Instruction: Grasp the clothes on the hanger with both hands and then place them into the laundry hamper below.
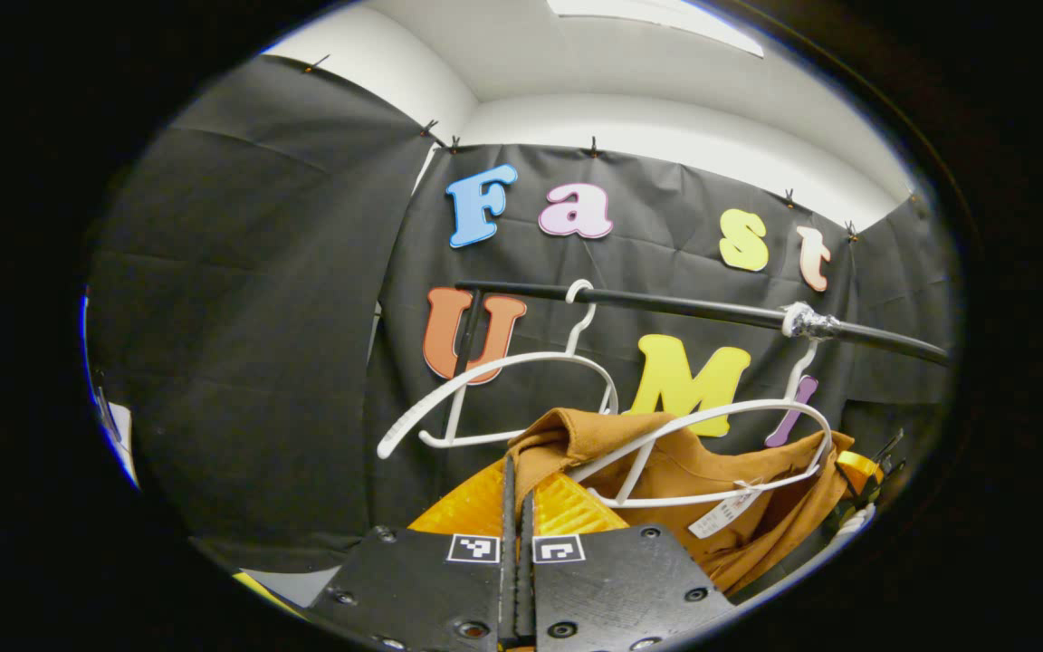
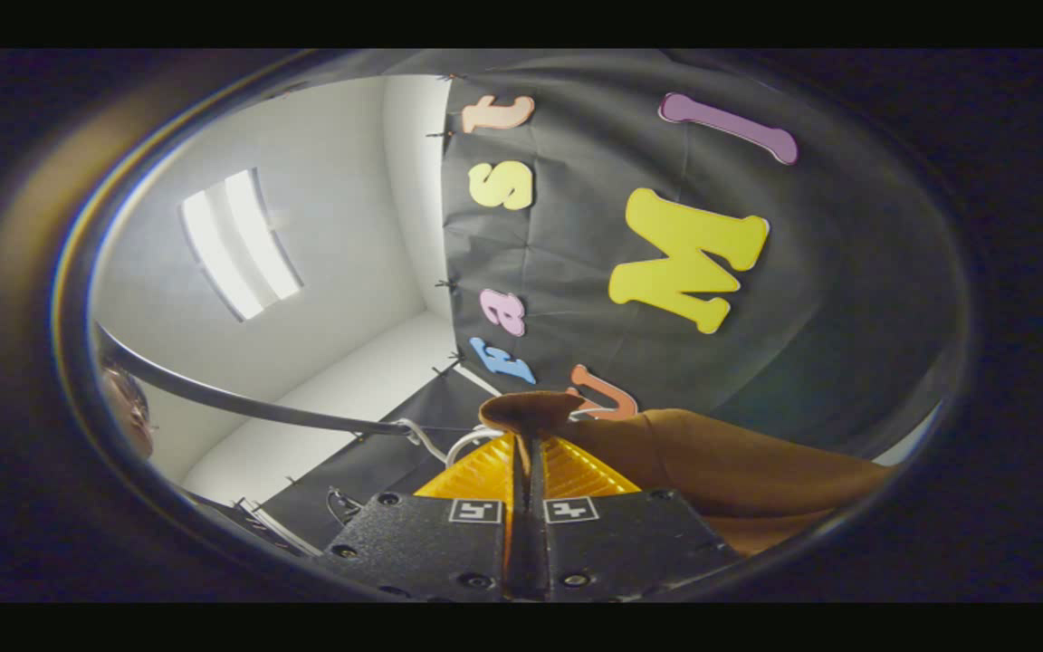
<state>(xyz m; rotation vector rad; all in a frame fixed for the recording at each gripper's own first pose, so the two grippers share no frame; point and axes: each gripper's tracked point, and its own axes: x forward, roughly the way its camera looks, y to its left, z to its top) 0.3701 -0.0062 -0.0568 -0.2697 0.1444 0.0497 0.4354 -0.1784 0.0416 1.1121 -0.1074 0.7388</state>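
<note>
The brown garment (image 1: 712, 489) is hanging low and right of centre in the left gripper view, draped over a white hanger (image 1: 721, 435) whose hook is riding on the black rail (image 1: 666, 308). The left gripper (image 1: 516, 507) is pinching one shoulder fold with its fingers pressed together on the cloth; the grip looks placed to slide that shoulder off the hanger arm. A second, bare white hanger (image 1: 494, 380) is hanging just to the left on the same rail.

In the right gripper view, the right gripper (image 2: 526, 457) is clamping a fold of the garment (image 2: 721, 471) at bottom centre, fingers closed on the fabric. This view is looking upward, revealing the ceiling light (image 2: 241, 240) at upper left. The left gripper view alone is giving the hangers whole and the garment's tag (image 1: 725, 514). The hamper lies presumably below.
</note>
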